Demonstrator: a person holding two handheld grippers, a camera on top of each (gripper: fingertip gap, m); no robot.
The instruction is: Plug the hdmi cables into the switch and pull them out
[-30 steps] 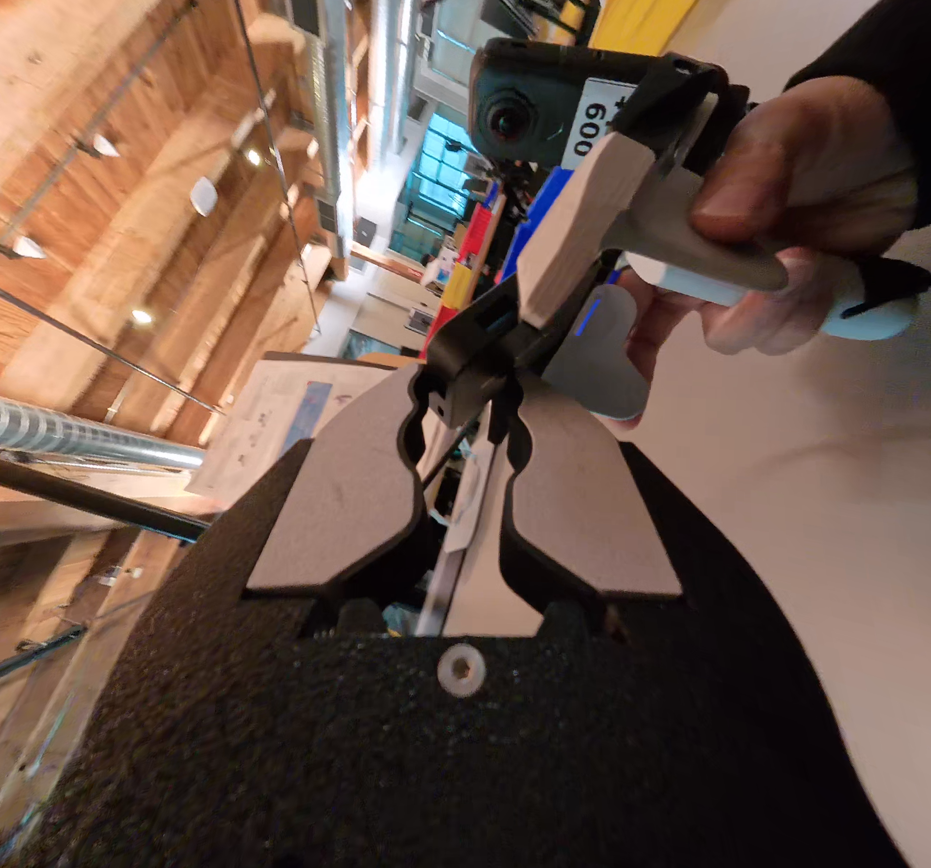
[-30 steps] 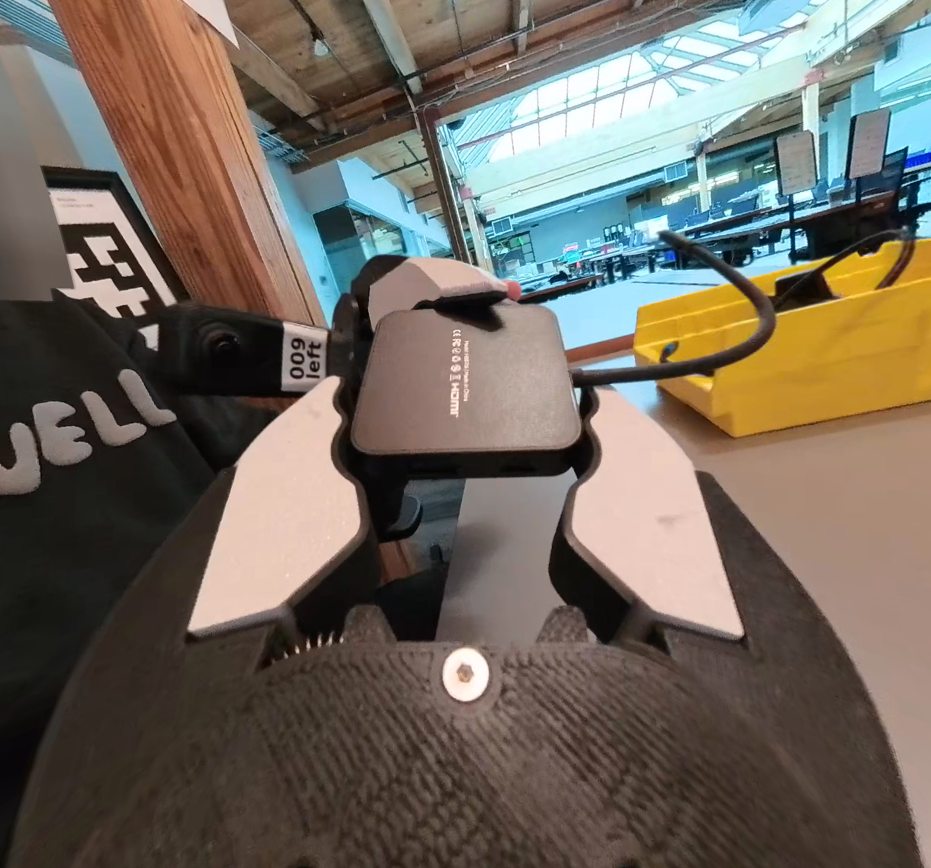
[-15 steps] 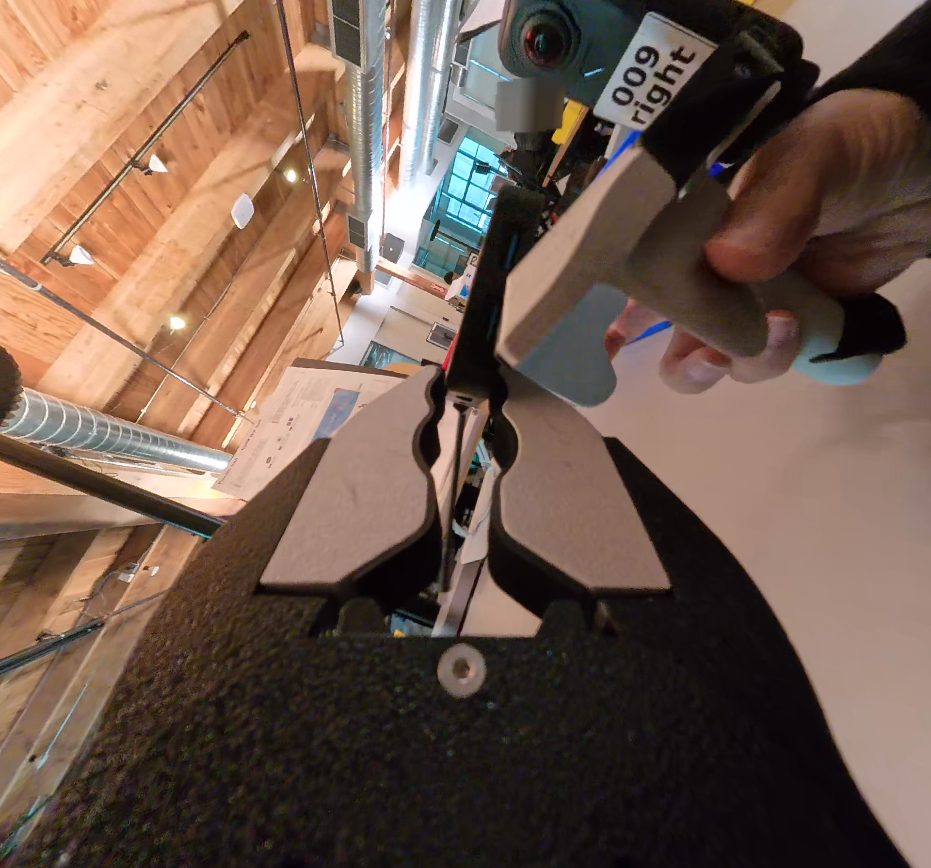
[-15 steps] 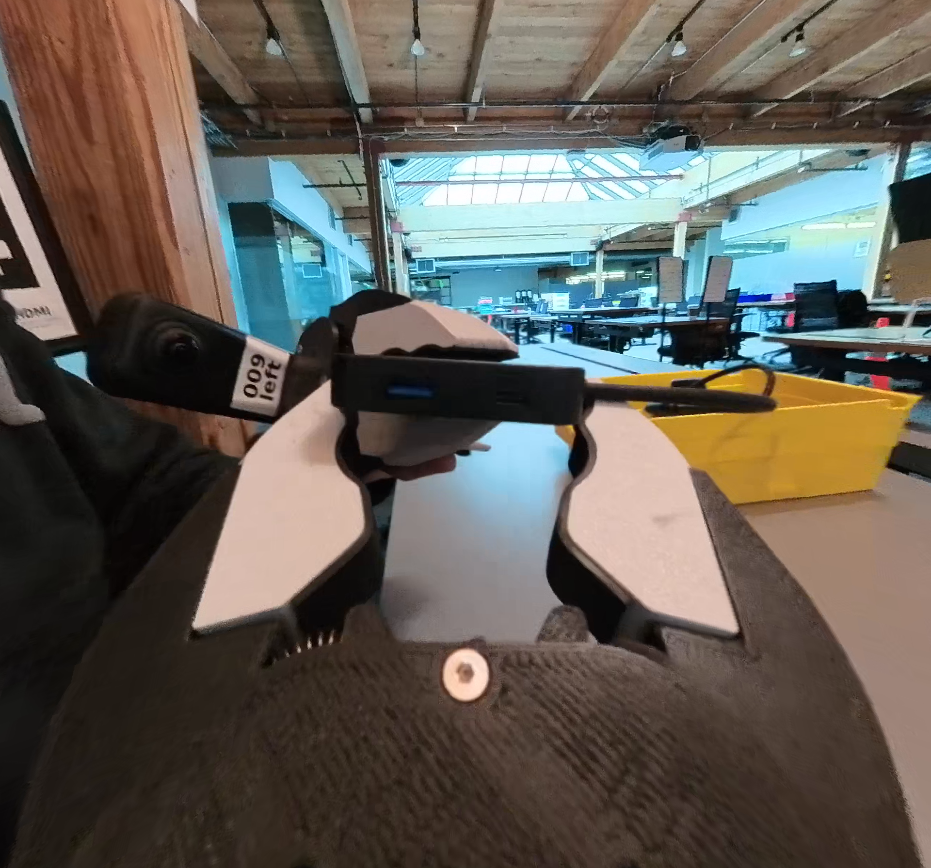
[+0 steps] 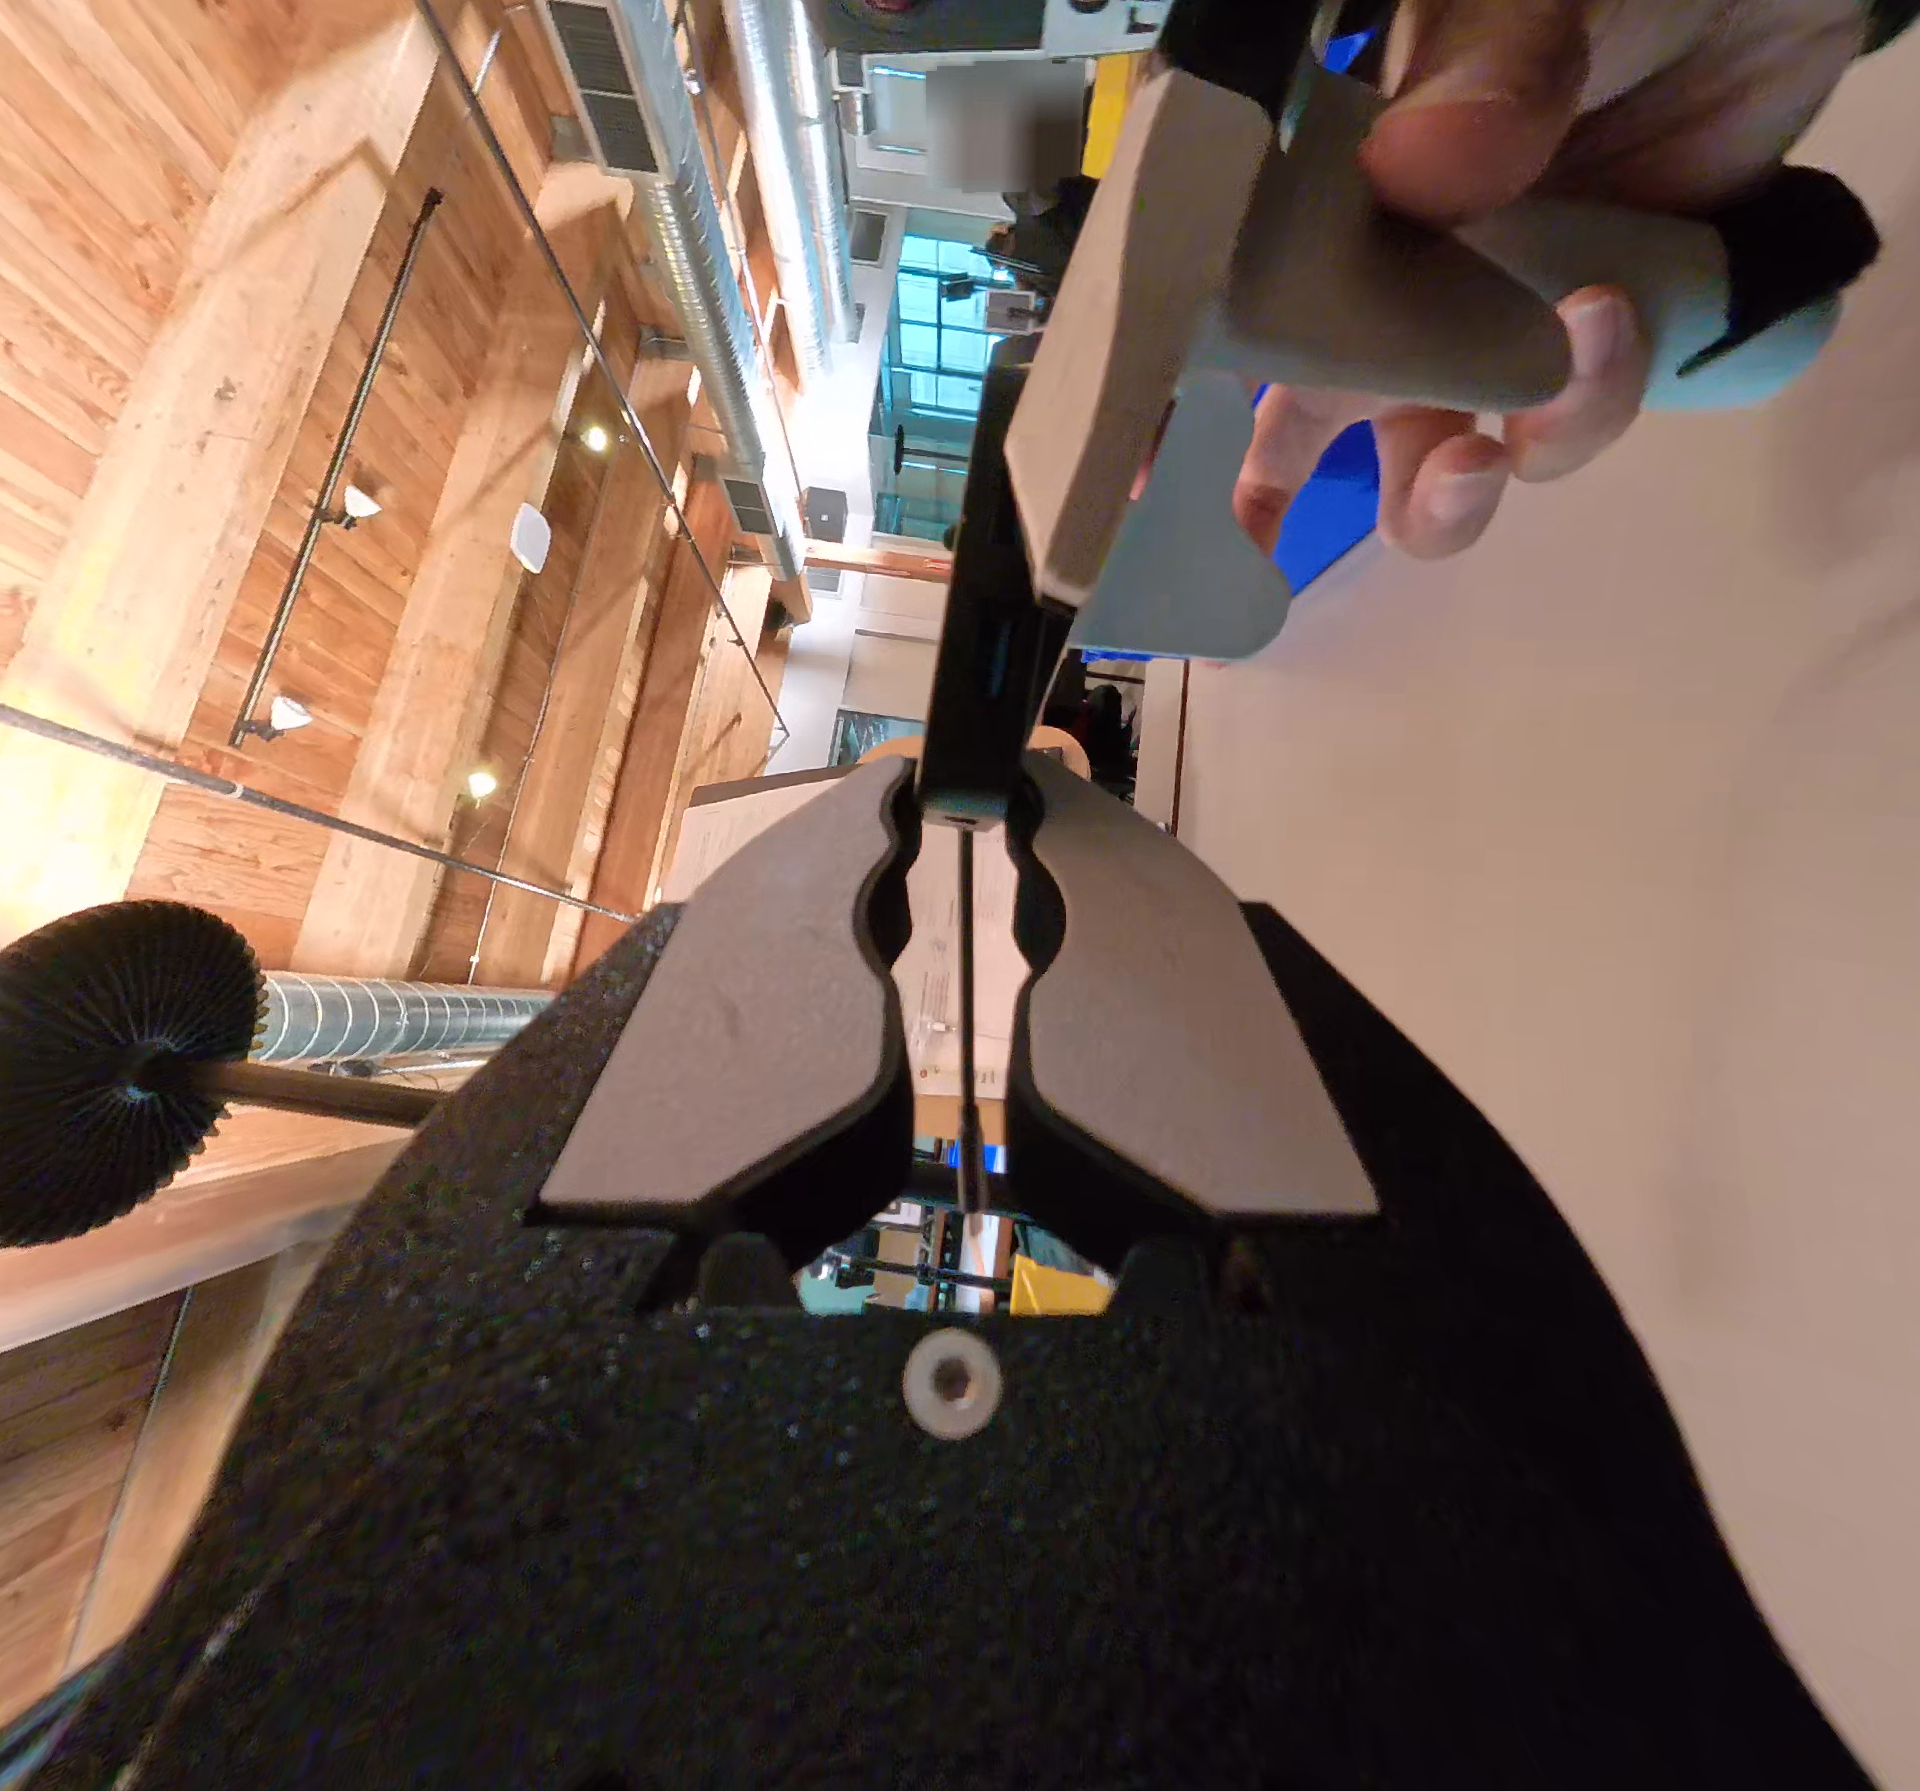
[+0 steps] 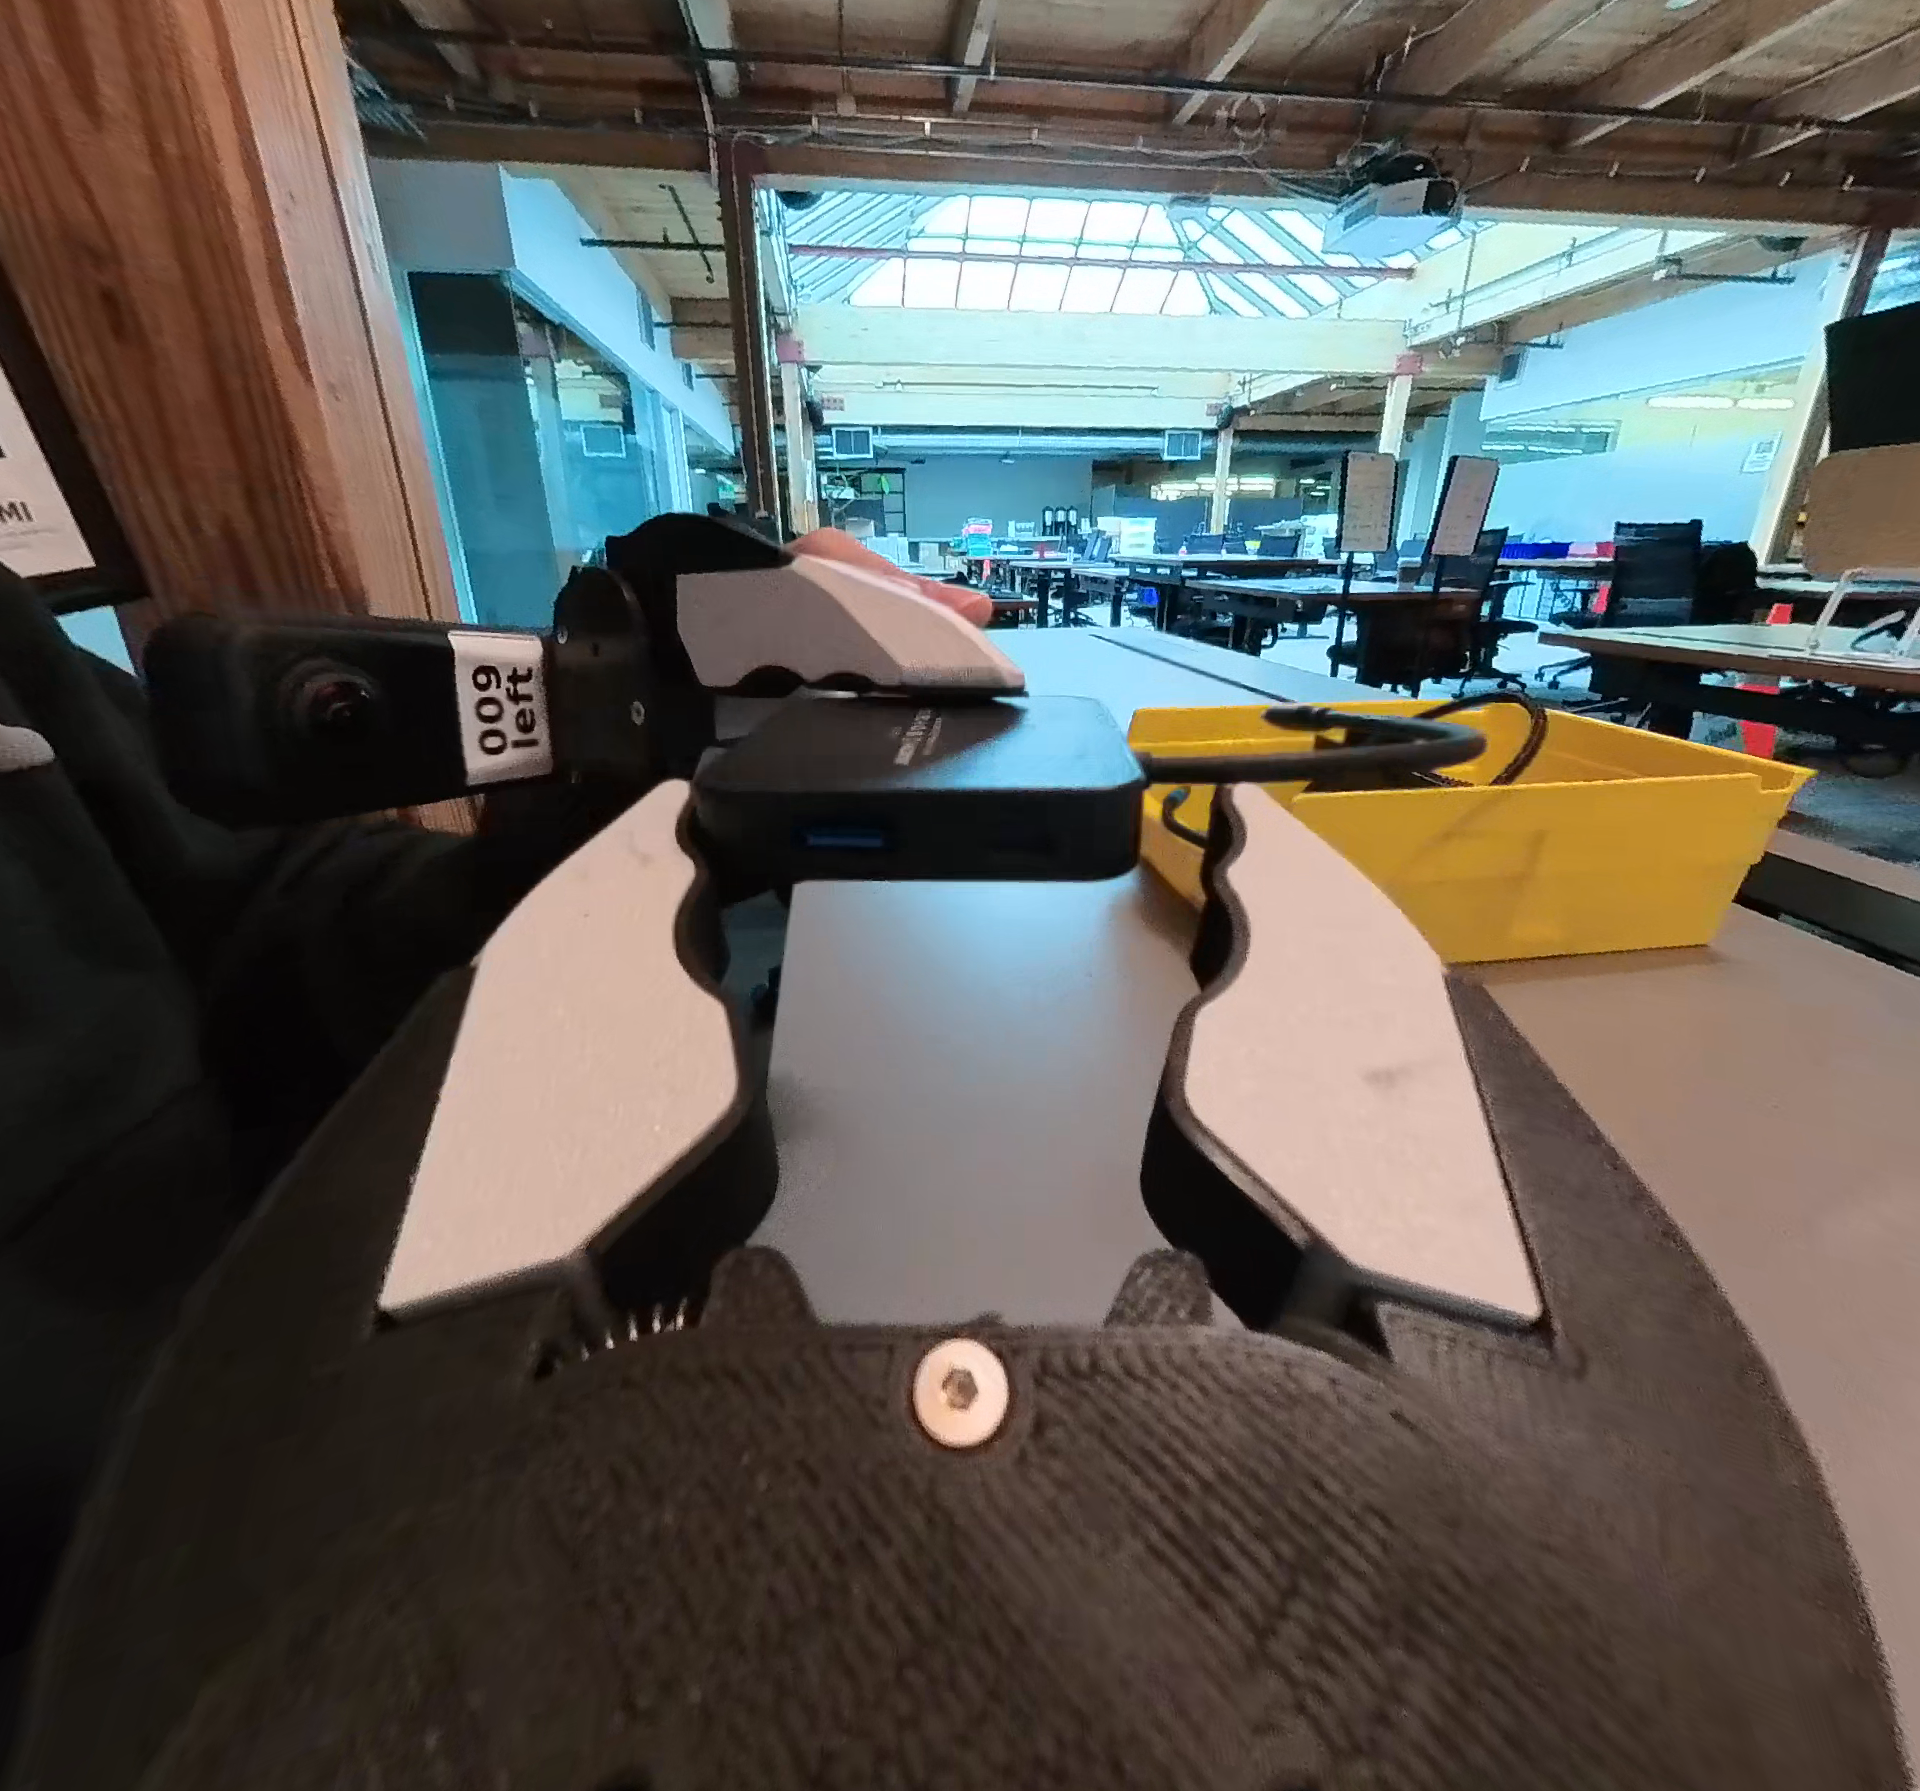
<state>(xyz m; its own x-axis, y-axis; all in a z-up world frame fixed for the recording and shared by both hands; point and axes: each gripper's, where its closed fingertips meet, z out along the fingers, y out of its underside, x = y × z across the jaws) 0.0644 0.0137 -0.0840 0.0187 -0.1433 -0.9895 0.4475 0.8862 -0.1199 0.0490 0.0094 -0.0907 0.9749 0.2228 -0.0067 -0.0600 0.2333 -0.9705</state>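
The black HDMI switch (image 6: 914,775) is held flat above the table between both grippers. My right gripper (image 6: 951,806) is shut on its two sides. My left gripper (image 5: 961,796) is shut on its thin edge, pinching top and bottom; one of its pale fingers (image 6: 852,640) lies on top of the switch. In the left wrist view the switch (image 5: 982,619) shows edge-on, with the right gripper's fingers (image 5: 1122,370) beside it. A black cable (image 6: 1382,739) leaves the switch's right side and curves into the yellow bin (image 6: 1507,868). It also shows as a thin line (image 5: 966,962) between my left fingers.
The grey table (image 6: 956,1066) lies below the switch. The yellow bin stands on it to the right. A wooden post (image 6: 187,235) rises at the left. A person's hand (image 5: 1507,27) holds the right gripper's handle. Desks and chairs stand far behind.
The switch has turned from tilted, top face toward the right camera, to lying flat. Both grippers turned with it and kept their hold. The right gripper now looms closer in the left view.
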